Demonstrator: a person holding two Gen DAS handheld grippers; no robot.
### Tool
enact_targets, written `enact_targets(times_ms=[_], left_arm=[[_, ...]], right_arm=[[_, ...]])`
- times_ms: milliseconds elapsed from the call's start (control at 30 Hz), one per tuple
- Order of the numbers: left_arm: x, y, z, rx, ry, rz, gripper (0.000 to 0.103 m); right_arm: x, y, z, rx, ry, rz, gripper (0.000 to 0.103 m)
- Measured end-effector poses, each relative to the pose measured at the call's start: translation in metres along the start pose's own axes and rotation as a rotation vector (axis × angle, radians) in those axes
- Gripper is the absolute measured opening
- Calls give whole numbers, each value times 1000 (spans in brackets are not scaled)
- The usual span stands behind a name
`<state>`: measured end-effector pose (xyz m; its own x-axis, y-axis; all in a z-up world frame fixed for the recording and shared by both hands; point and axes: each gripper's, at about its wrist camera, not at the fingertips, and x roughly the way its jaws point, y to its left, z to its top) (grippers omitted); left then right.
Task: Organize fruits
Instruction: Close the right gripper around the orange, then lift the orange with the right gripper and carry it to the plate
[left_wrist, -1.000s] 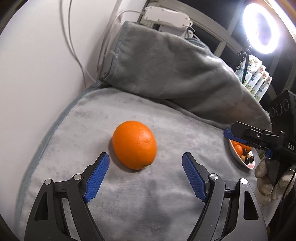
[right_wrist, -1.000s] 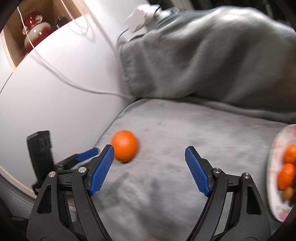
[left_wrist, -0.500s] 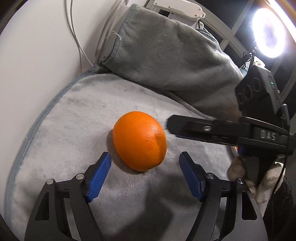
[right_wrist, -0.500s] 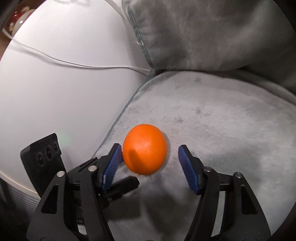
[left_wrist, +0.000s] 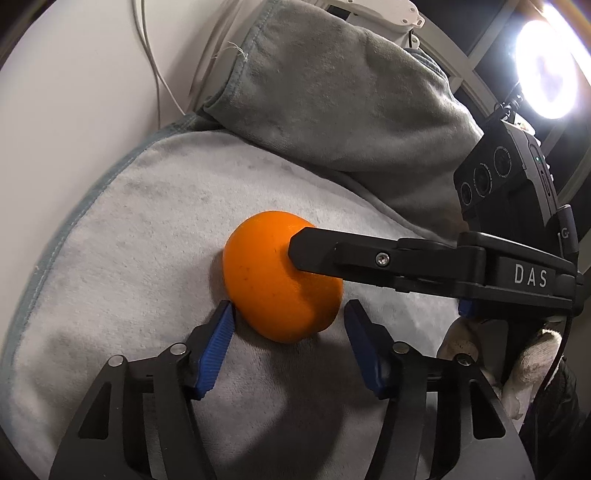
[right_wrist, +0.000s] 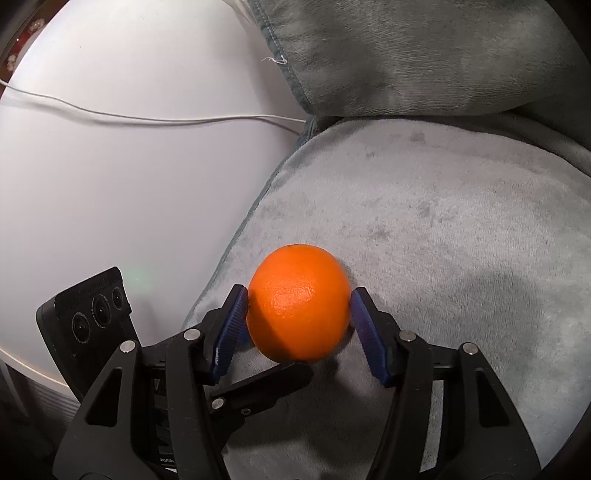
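Orange (right_wrist: 299, 302) lies lower centre of frame on the grey blanket (right_wrist: 443, 229), roughly round, no clear long axis. White desk (right_wrist: 129, 177) and cable (right_wrist: 155, 119) upper left. Right gripper (right_wrist: 298, 325) jaws clamped on orange. Left gripper (left_wrist: 288, 343) jaws apart, flanking it.

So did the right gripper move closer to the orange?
Yes. The right gripper came leftward over the grey blanket and now brackets the orange.
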<state>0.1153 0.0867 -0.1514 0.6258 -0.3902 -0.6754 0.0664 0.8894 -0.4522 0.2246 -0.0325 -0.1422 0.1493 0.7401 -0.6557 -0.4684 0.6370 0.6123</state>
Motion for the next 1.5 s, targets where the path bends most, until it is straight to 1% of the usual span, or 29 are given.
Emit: enact_targets(times_ms=[200,333,500,1000,1267,1500], left_arm=[[-3,-7,-2,30,-10,21,59],[-8,-16,-3,46,-17,14,59],[-11,-36,-7,81,-28,5,59],[-1,-113,-12,203,-33,-54,59],[12,-156,-20,254,-18,-104,59],[28,-199,-26,320,13,-152,59]], right_arm=[[-5,1,-5,-6,-15,0,60],[-10,3,-10,-4,-38,-4,60],[-28,2,-17,-5,-78,-12,60],[-110,-23,-47,25,-200,-59,60],[-157,-43,-76,63,-265,-89,60],[-194,-68,-104,129,-332,-111,60]])
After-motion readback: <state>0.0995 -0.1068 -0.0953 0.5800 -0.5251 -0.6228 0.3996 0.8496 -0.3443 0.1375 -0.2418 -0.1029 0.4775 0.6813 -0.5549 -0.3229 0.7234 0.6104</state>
